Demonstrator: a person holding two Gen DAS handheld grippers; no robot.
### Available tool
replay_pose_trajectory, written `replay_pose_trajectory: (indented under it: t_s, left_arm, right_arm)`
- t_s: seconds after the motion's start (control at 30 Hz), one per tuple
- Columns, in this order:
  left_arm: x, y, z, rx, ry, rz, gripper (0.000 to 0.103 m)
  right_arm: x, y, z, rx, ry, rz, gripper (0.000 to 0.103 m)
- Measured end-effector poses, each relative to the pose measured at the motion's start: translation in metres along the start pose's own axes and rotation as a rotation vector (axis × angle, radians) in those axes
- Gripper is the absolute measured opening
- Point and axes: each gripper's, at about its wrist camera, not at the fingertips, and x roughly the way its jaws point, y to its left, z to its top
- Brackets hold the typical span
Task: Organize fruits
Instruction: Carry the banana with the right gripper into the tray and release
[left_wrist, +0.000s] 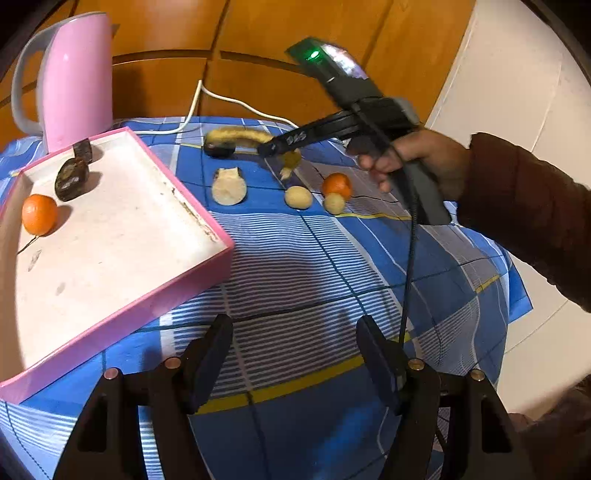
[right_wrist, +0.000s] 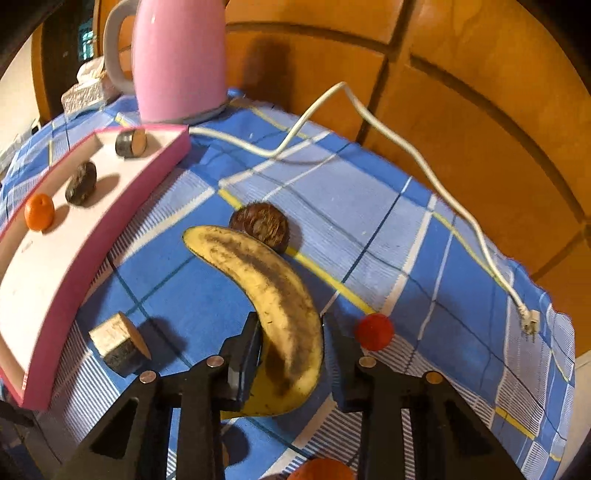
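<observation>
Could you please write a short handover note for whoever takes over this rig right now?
Left gripper: open, holding nothing, above the tablecloth.
Right gripper: jaws around the banana, pads at its sides; the banana is not lifted yet.
Done: one orange and two dark pieces lie in the pink tray.
Left: the banana, the dark round fruit touching it, a cut piece, a second orange, two small yellowish fruits, and a small red one are on the cloth.

Faint pale marks on a finger of the right gripper (left_wrist: 280, 147), too blurred to read; no other text legible.
</observation>
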Motion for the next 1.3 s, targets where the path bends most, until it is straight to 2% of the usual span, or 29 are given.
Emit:
replay_pose_trajectory:
  t_s: [0.2,0.43,0.67,0.83,1.07,1.3]
  left_arm:
    - [-0.001,-0.001,-0.004,0.013,-0.005,0.027,0.070]
    - [-0.003,0.001,-0.008,0.003,-0.014,0.013,0.070]
    - [-0.005,0.006,-0.008,-0.015,-0.022,0.001,0.070]
    - [-0.005,0.005,-0.008,-0.014,-0.024,0.005,0.070]
    - [-0.003,0.004,-0.006,-0.016,-0.025,0.010,0.070]
    - [-0.003,0.002,-0.005,-0.014,-0.024,0.017,0.070]
  right_arm:
    - [-0.036,0.011,0.014,-0.018,-0.080,-0.004,0.032]
    - [-0.051,0.057,0.049,-0.039,-0.049,0.205,0.032]
    - [-0.021,0.114,0.074,-0.008,0.026,0.378,0.033]
    - [0.000,0.133,0.074,0.042,0.071,0.408,0.035]
    - [-0.010,0.115,0.070,0.103,0.002,0.405,0.036]
    - [-0.038,0.085,0.046,0.141,-0.050,0.344,0.036]
